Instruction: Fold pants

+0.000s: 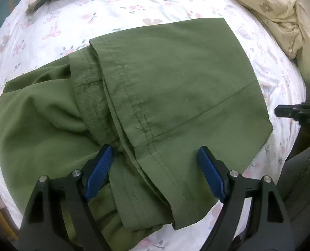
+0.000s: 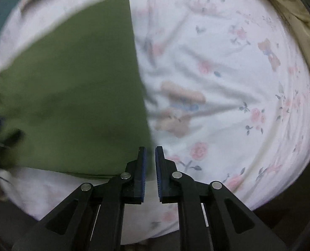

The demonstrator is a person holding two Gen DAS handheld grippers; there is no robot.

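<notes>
Matt green twill pants, stitched seams, soft printed cotton sheet, ribbed blue pads, matt black plastic gripper arms.

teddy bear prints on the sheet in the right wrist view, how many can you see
3: one teddy bear print at upper right, two blurred ones, and, mid-frame beside the green pants. More may lie hidden under the pants.

We point our left gripper steeply down with its blue pads spread wide and holding nothing. Our right gripper points straight down, its pads almost together, with nothing between them.
</notes>
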